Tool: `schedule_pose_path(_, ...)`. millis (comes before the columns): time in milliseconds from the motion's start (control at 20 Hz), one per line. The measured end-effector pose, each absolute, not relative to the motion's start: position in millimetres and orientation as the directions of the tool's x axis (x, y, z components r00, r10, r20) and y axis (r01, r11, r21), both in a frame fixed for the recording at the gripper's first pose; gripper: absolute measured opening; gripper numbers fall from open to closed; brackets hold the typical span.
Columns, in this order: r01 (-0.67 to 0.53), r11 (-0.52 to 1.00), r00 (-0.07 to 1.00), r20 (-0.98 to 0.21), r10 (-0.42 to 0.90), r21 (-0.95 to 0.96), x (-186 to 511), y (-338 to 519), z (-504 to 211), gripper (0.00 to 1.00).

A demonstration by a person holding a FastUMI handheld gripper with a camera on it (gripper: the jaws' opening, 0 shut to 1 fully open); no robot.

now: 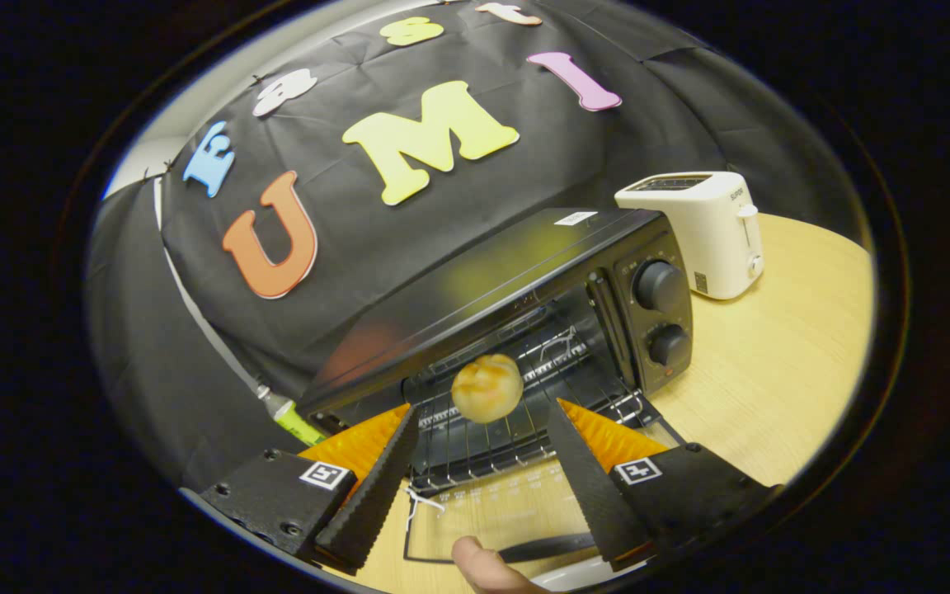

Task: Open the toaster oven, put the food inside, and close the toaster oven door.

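Note:
The black toaster oven (524,272) stands on the wooden table with its glass door (491,511) folded down flat toward me. A round golden bread roll (487,388) rests on the wire rack (475,450) just inside the opening. My gripper (483,408) is open, its fingers spread either side of the lowered door, their tips level with the roll and not touching it. Nothing is held between them. A person's fingertip (483,569) lies by the door's dark handle (545,546), close to me.
A white pop-up toaster (702,231) stands to the right behind the oven. Bare wooden table (780,371) stretches to the right of the oven. A green-yellow object (289,417) sits at the oven's left corner, against the black cloth wall.

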State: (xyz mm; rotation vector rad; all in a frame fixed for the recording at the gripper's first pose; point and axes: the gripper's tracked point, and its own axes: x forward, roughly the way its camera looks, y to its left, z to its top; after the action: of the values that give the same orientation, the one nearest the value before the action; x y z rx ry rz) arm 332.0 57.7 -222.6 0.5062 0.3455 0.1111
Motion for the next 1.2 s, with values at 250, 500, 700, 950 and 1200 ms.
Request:
schedule_pose_path(250,-0.093,0.951,0.943,-0.280,0.180,0.296,281,64,-226,1.00)
schedule_pose_path(500,-0.119,0.991,0.953,-0.274,0.130,0.055,244,65,-242,1.00)
schedule_pose_path(700,-0.151,0.989,0.948,-0.282,0.148,0.011,221,74,-262,1.00)
schedule_pose_path(950,-0.153,0.988,0.930,-0.339,0.139,-0.015,212,70,-298,1.00)
schedule_pose_path(1200,-0.137,0.990,0.889,-0.439,0.135,0.025,214,65,-336,1.00)
